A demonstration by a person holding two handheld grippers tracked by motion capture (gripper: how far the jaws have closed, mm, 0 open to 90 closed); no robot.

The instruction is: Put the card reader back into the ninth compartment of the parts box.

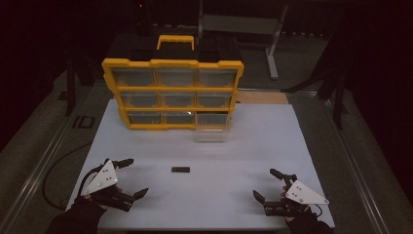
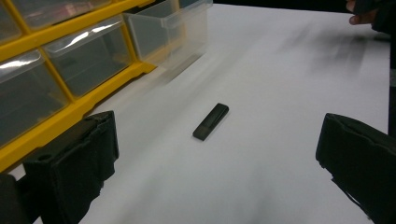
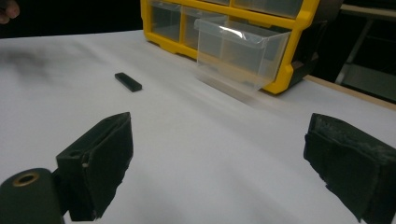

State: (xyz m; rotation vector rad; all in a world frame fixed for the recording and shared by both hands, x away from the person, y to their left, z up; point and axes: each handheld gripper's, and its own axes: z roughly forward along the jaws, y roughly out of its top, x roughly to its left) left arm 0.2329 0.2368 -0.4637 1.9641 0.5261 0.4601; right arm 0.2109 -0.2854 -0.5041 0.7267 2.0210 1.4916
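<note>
**High view: two open grippers and a small black bar on a white table**

High view: the left gripper (image 1: 128,178) is seen at the lower left of the frame and the right gripper (image 1: 269,184) at the lower right, each held over the white table (image 1: 253,146). Both sets of jaws are spread wide and nothing is grasped. A small black bar (image 1: 180,169) is laid flat on the table just below the centre of the frame, between the two grippers and apart from both. A yellow drawer cabinet (image 1: 173,92) is stood in the upper middle of the frame; its lower right clear drawer (image 1: 212,127) is pulled out toward the viewer. In the left gripper view the bar (image 2: 211,121) is found at mid-frame, between the parted jaws but farther off. In the right gripper view the bar (image 3: 128,81) is placed at the upper left, with the pulled-out drawer (image 3: 240,51) at the upper centre.
</note>
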